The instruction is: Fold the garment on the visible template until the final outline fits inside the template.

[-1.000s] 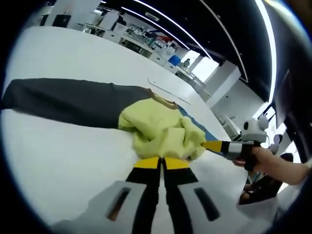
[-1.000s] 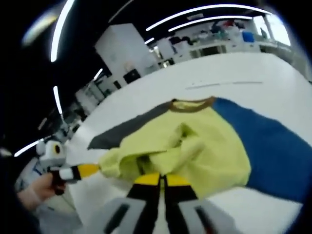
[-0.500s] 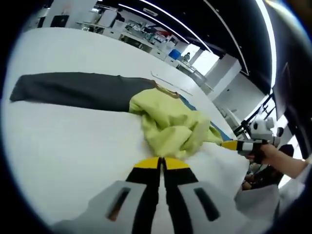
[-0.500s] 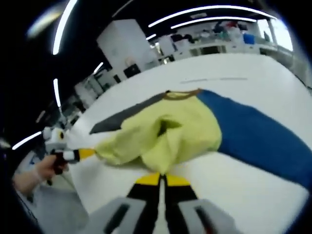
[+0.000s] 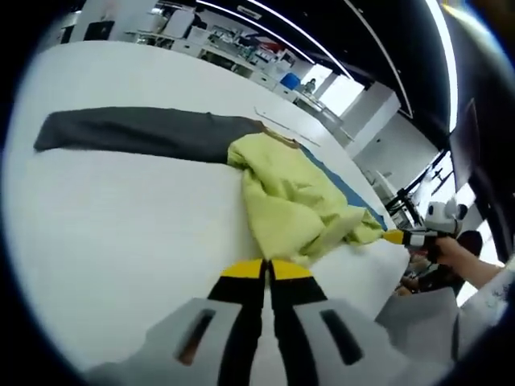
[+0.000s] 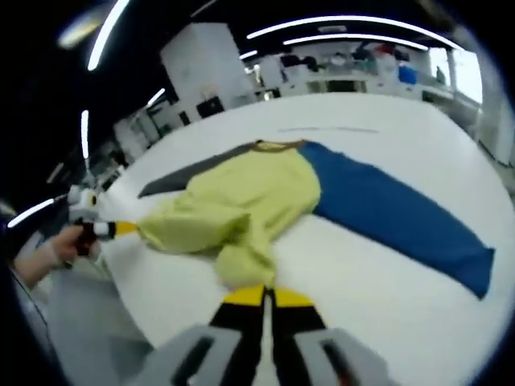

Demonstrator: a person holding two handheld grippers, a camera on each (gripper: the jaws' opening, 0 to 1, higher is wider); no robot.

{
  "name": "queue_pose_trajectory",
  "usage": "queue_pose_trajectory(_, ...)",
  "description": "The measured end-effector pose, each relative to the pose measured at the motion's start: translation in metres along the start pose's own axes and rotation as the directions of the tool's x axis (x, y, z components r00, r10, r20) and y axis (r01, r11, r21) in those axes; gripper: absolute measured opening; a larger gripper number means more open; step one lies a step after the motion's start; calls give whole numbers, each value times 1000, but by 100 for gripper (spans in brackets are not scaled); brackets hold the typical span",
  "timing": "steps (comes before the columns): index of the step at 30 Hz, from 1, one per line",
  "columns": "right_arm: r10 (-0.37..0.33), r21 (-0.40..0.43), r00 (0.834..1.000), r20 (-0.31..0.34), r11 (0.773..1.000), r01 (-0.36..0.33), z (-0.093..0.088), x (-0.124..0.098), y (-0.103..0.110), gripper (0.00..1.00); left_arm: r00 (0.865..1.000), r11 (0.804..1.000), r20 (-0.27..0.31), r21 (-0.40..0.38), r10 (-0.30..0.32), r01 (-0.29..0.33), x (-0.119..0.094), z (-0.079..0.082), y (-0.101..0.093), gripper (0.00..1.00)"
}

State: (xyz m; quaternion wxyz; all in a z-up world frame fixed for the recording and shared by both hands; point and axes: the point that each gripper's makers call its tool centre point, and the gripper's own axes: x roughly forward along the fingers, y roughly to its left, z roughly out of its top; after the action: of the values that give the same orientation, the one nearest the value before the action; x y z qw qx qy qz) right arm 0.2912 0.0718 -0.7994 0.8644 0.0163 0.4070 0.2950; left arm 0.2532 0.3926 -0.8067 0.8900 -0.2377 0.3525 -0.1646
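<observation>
Your left gripper [image 5: 266, 269] has its two jaws pressed together at the yellow tips, and these tips pinch the near edge of the garment's [image 5: 294, 201] yellow-green body. Your right gripper [image 6: 267, 296] stands the same way, jaws closed with no gap, and it bites a fold of the same yellow-green cloth just in front of its tips. The garment [image 6: 241, 209] lies on a white table [image 5: 113, 233], and the body is bunched and wrinkled between your two grippers, not flat. In the left gripper view a dark grey sleeve [image 5: 137, 133] runs flat to the far left, and the other gripper [image 5: 414, 238] comes in at the right, held by your hand [image 5: 451, 253], its yellow tip touching the right corner of the cloth. A thin strip of blue shows along the right side of the body there. In the right gripper view a blue sleeve [image 6: 394, 213] stretches flat to the right, well spread on the table [image 6: 386, 314], and the brown collar [image 6: 273, 145] sits at the far end of the body. At the left of this view your other hand [image 6: 52, 253] holds the left gripper [image 6: 113, 229], whose tip meets the left corner of the cloth. I cannot make out a template outline on the table. Far behind there are desks and long ceiling lights [image 6: 354, 20].
</observation>
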Motion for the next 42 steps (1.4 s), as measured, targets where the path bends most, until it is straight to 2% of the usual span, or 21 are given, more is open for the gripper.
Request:
queue_pose_trajectory(5, -25, -46, 1000, 9, 999, 25, 1, -12, -9, 0, 999, 1000, -43, 11, -13, 14, -10, -1, 0, 0)
queue_pose_trajectory(9, -38, -89, 999, 24, 995, 40, 7, -20, -7, 0, 998, 1000, -63, 17, -15, 16, -18, -1, 5, 0)
queue_pose_trajectory(15, -34, -166, 998, 52, 985, 42, 17, -38, 9, 0, 997, 1000, -77, 10, -15, 16, -27, -2, 6, 0)
queue_pose_trajectory(17, -26, -217, 998, 56, 975, 38, 19, -42, 14, 0, 996, 1000, -85, -8, -17, 17, -28, -4, 7, 0)
queue_pose_trajectory(21, -14, -342, 999, 44, 939, 28, 18, -54, 30, 0, 993, 1000, -115, -12, -15, 14, -30, -12, 5, 0)
queue_pose_trajectory(25, -14, -398, 999, 35, 917, 26, 14, -62, 34, 0, 989, 1000, -149, -19, -20, 18, -34, -18, 3, 0)
queue_pose_trajectory(28, -7, -473, 1000, -18, 881, -2, -3, -65, 38, 0, 982, 1000, -188, -8, -18, 17, -35, -27, 4, 0)
queue_pose_trajectory(32, -10, -520, 996, -85, 853, -36, -29, -65, 39, 0, 970, 999, -242, -33, -26, 18, -36, -39, 2, 0)
queue_pose_trajectory(37, -33, -536, 987, -158, 842, -57, -59, -59, 27, 0, 964, 999, -264, -42, -15, 4, -36, -45, 5, 0)
queue_pose_trajectory(40, -12, -534, 983, -184, 841, -90, -70, -54, 33, 0, 966, 999, -257, -47, -7, -5, -37, -42, 6, 0)
queue_pose_trajectory(42, -20, -555, 976, -215, 825, -105, -80, -49, 33, 0, 964, 998, -266, -60, -1, -15, -38, -43, 7, 0)
